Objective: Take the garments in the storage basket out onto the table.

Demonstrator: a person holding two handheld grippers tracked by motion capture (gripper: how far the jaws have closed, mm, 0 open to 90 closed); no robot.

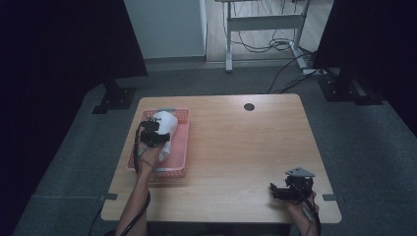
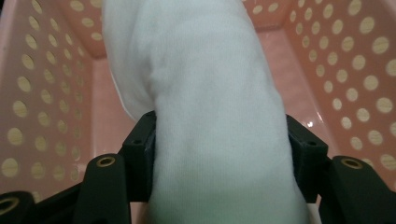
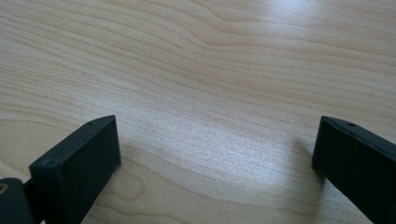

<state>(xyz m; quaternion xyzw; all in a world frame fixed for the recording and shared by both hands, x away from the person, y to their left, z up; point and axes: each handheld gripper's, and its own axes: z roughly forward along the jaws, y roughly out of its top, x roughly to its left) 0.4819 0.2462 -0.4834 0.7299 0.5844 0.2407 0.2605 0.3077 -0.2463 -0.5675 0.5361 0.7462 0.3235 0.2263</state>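
On the rectangular light wood-grain worktop (image 1: 231, 147), a shallow pink plastic basket with rows of round holes in its walls (image 1: 179, 147) sits at about nine o'clock from the worktop's middle, close to the left edge. Inside it lies a soft white knitted cloth roll (image 1: 164, 129), its far end reaching toward the basket's twelve o'clock wall.

The left tongs (image 1: 156, 129), held in the person's left hand (image 1: 150, 155), are down in the basket over the near part of the roll. In the left gripper view the two black jaws press against the white cloth roll (image 2: 210, 116) from either side, at nine and three o'clock, and the fabric bulges between them; the tongs are clamped on it. The basket's perforated walls (image 2: 42, 93) rise on both sides, and its smooth floor shows beyond the roll.

The right tongs (image 1: 276, 191) rest at about five o'clock on the worktop, near the front right corner, well apart from the basket, held in the person's right hand (image 1: 302, 209). In the right gripper view their jaws stand wide apart with bare wood (image 3: 210, 93) between them, holding nothing.

A small dark round hole (image 1: 249, 106) lies at twelve o'clock near the worktop's far edge.
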